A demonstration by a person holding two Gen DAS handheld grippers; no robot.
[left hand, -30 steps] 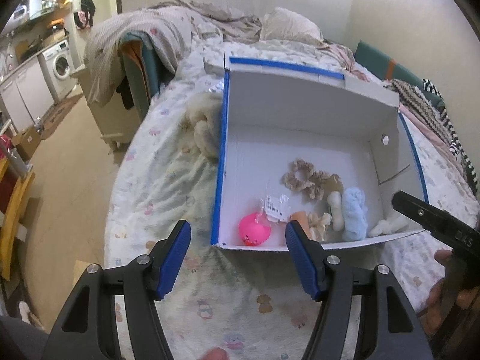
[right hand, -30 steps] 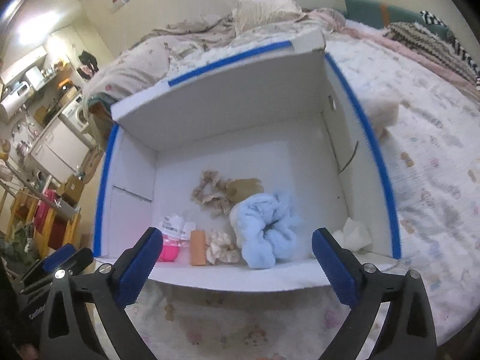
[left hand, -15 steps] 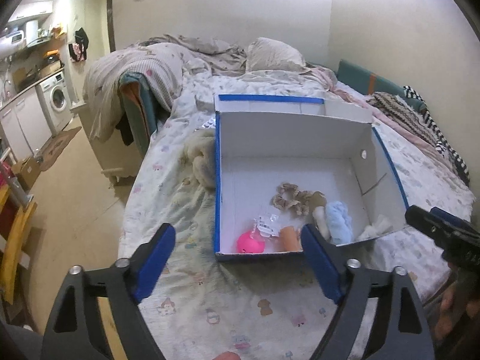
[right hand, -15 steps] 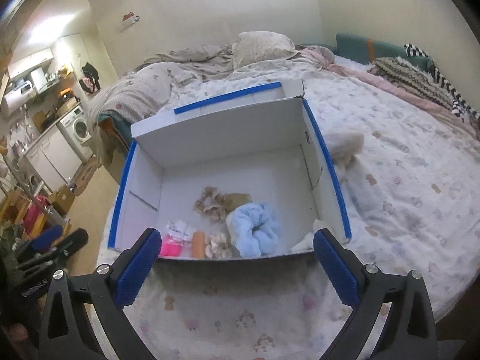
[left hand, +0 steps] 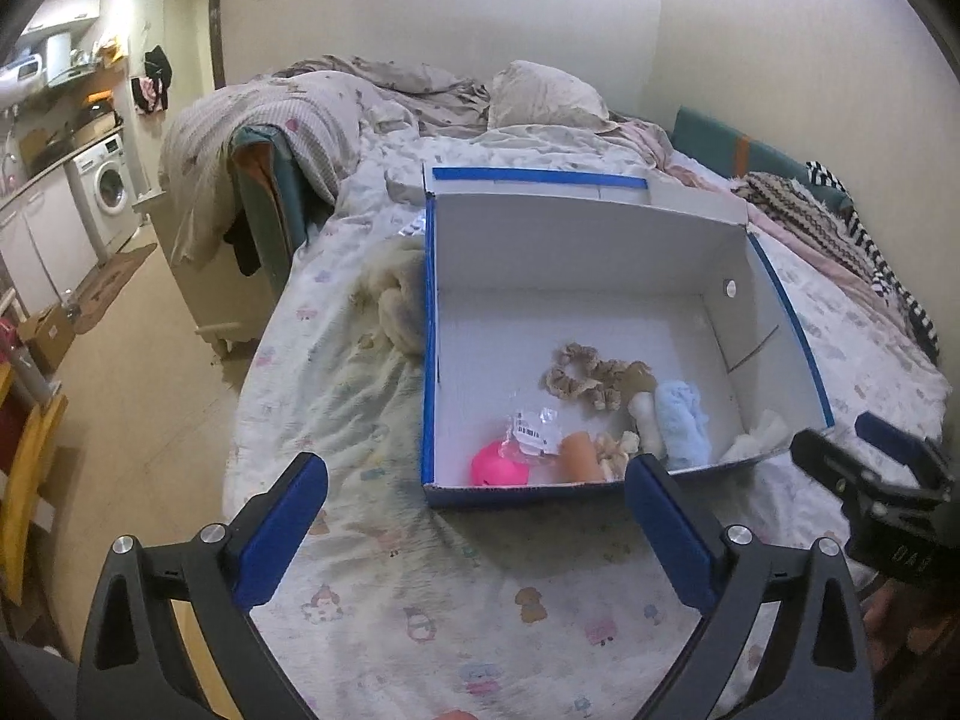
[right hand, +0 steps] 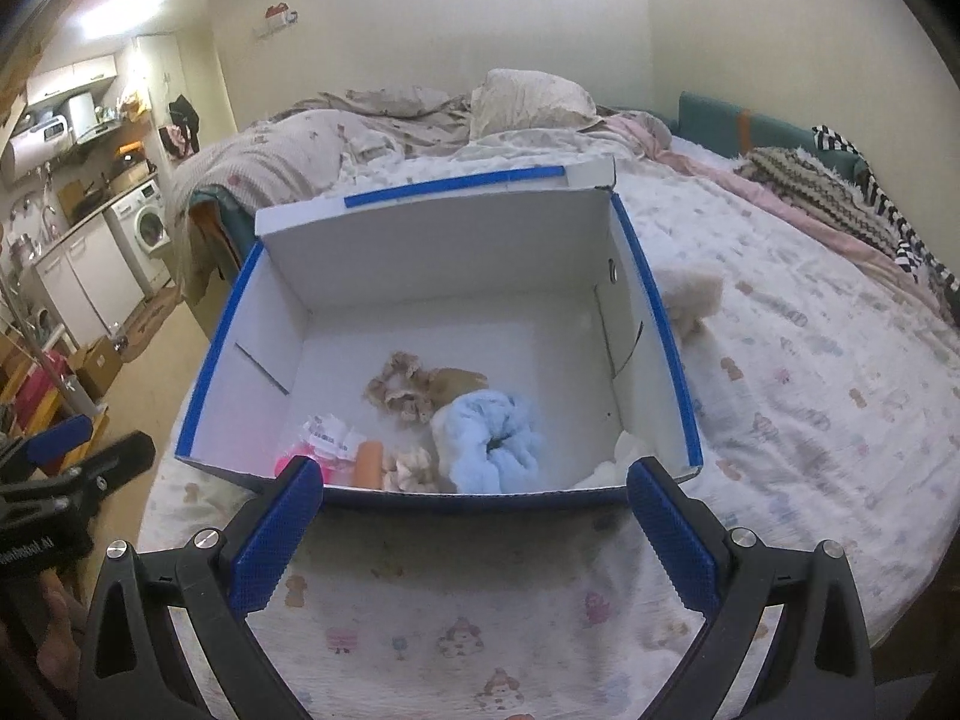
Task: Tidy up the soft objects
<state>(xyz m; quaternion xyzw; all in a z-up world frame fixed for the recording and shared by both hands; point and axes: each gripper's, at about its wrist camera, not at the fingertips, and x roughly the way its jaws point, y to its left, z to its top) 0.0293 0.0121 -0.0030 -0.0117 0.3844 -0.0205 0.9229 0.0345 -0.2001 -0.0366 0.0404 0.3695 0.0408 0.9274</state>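
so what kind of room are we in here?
Likely a small studio flat: the box sits on a bed with a pillow, and a washing machine stands in a kitchen corner close by.

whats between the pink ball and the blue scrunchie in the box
An orange cylinder-shaped toy and a small cream scrunchie lie between the pink ball and blue scrunchie, clearest in the right wrist view.

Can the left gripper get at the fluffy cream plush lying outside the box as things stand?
Probably yes. The left gripper is open and empty, and the cream plush lies uncovered on the bedspread against the box wall's outer side, nothing between.
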